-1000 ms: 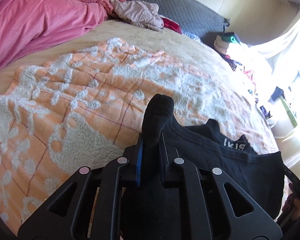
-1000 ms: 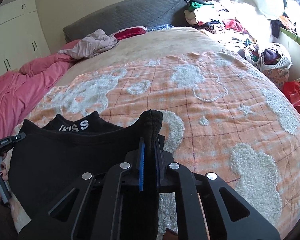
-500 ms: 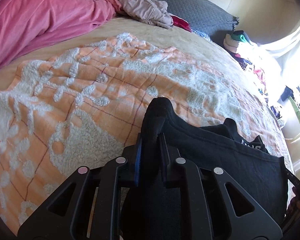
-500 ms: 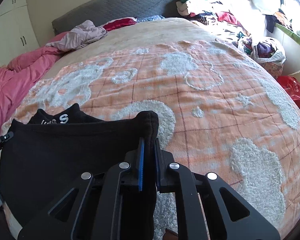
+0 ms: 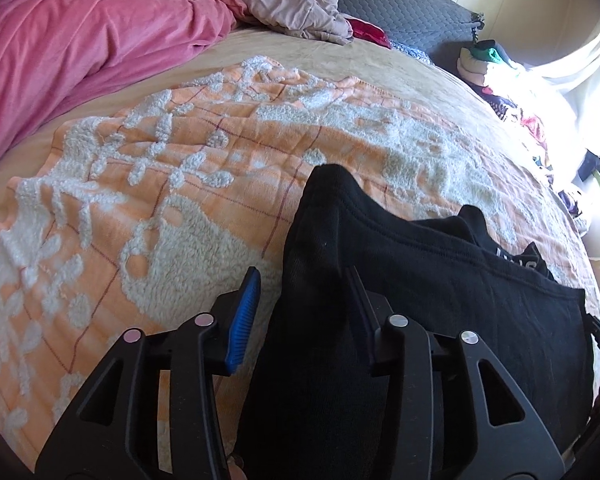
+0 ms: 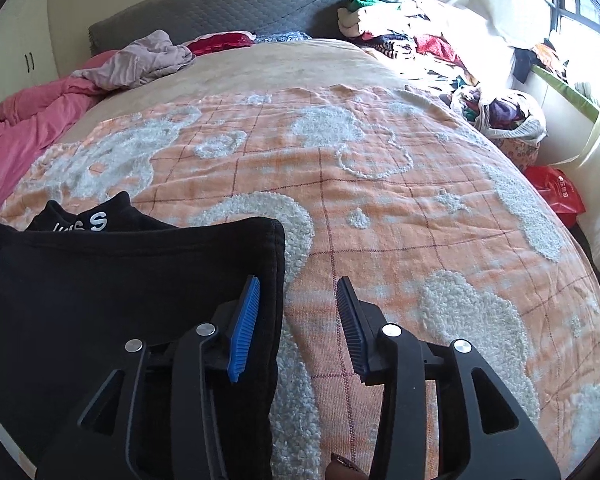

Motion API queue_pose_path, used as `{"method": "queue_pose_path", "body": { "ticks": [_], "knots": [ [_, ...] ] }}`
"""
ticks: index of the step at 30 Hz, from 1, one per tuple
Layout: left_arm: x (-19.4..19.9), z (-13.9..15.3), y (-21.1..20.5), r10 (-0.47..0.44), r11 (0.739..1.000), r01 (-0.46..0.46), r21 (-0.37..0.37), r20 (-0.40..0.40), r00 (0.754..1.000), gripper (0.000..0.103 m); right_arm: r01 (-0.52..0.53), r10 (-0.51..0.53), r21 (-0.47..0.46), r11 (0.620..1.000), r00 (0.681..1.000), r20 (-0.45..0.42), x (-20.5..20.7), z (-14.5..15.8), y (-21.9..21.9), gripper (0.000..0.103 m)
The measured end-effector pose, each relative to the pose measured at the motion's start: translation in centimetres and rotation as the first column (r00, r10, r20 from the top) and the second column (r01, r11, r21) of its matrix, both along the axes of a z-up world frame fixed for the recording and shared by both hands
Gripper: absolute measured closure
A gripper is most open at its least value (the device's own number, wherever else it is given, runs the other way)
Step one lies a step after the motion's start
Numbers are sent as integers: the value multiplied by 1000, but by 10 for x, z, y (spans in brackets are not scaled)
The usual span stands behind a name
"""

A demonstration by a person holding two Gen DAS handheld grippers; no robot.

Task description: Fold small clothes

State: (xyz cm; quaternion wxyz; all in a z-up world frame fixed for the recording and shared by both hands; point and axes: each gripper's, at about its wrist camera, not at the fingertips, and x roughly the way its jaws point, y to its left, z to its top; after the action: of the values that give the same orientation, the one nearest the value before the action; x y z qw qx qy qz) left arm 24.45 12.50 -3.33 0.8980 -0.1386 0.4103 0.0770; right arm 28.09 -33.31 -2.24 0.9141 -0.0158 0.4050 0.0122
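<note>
Your left gripper [image 5: 300, 312] has its jaws opening; a raised corner of the black garment [image 5: 440, 288] stands between them, lying against the right-hand pad, while the blue pad on the other side stands clear of the cloth. Your right gripper [image 6: 298, 316] also has its jaws opening; the garment's [image 6: 120, 280] other corner lies just beside the left blue pad, and only the blanket shows in the gap. The garment rests flat near the front edge of the orange-and-white blanket [image 6: 400, 208], folded over so that a collar with white lettering shows beyond the fold. Beyond the blanket's far edge, a pink duvet [image 5: 80, 40] lies along the bed's left side and a crumpled pale garment [image 6: 148, 60] sits near the grey headboard [image 6: 228, 4]. A heap of mixed clothes [image 6: 412, 40] is piled off the bed's far right corner.
</note>
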Motion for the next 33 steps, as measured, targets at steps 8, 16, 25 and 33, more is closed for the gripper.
{"method": "queue_pose_path", "body": {
  "ticks": [8,16,25,33],
  "knots": [
    [-16,-1,-1,-27,1000,27,15,-34,999,46,-1,2,-104,995,1000,19,-29,-2,11,46],
    [-38,-1,2,-67,998,68,11,-52,996,38,-3,7,-54,999,997,78,-69,18,33,32],
    [-60,4,18,-87,996,87,-14,-71,994,21,-252,264,-104,962,957,118,-129,24,135,16],
    [-68,12,40,-55,998,54,-36,-53,997,15,-463,483,-194,865,873,71,-163,11,233,14]
  ]
}}
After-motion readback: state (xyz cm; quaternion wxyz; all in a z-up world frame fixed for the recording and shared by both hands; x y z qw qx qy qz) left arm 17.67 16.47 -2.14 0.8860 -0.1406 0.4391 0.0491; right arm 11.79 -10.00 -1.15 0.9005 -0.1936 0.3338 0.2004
